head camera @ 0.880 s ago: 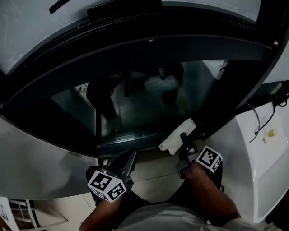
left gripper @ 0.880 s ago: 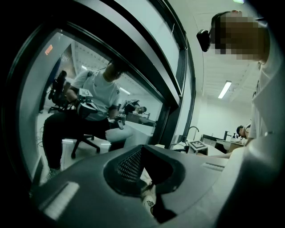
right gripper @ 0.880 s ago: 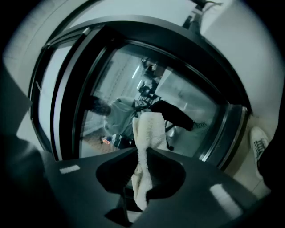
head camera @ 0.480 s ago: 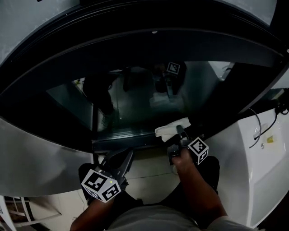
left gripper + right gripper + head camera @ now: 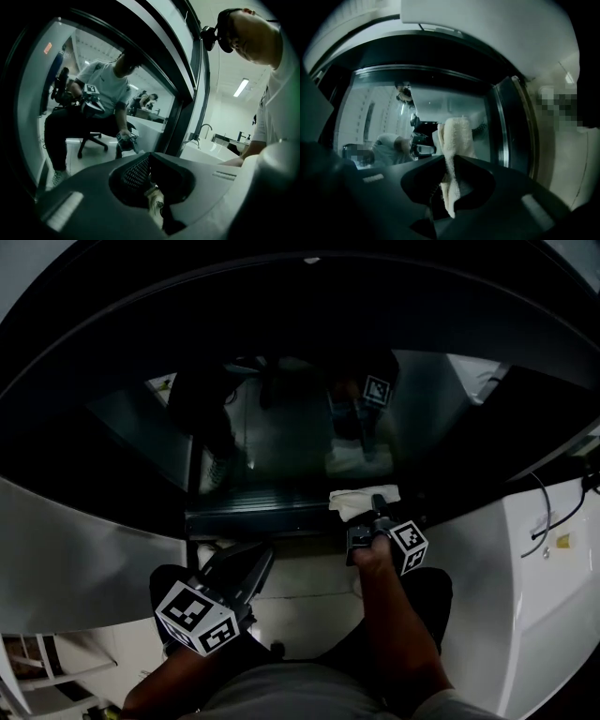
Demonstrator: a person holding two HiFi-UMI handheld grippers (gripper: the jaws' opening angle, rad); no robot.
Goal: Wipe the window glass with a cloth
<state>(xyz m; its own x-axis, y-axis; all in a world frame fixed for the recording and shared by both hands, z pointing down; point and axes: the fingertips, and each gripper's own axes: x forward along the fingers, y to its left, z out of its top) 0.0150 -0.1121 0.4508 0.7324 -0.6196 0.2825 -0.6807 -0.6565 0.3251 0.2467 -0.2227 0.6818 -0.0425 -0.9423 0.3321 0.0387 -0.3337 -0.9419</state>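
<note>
The dark window glass (image 5: 281, 446) fills the middle of the head view, set in a black frame. A pale cloth (image 5: 364, 500) rests against the glass at its bottom edge, and my right gripper (image 5: 378, 506) is shut on it. In the right gripper view the cloth (image 5: 454, 136) stands up between the jaws of the right gripper (image 5: 449, 157), in front of the glass (image 5: 379, 108). My left gripper (image 5: 261, 557) hangs lower and to the left, away from the glass. In the left gripper view the left gripper (image 5: 148, 155) is shut and holds nothing.
A white fixture (image 5: 534, 577) with a thin cable (image 5: 551, 512) stands close on the right. A grey panel (image 5: 75, 549) lies to the left, pale floor tiles (image 5: 300, 592) below. A seated person (image 5: 98, 89) on an office chair shows in the glass.
The right gripper has carried the cloth a little left along the bottom of the glass. The left gripper has stayed low at the left, still shut.
</note>
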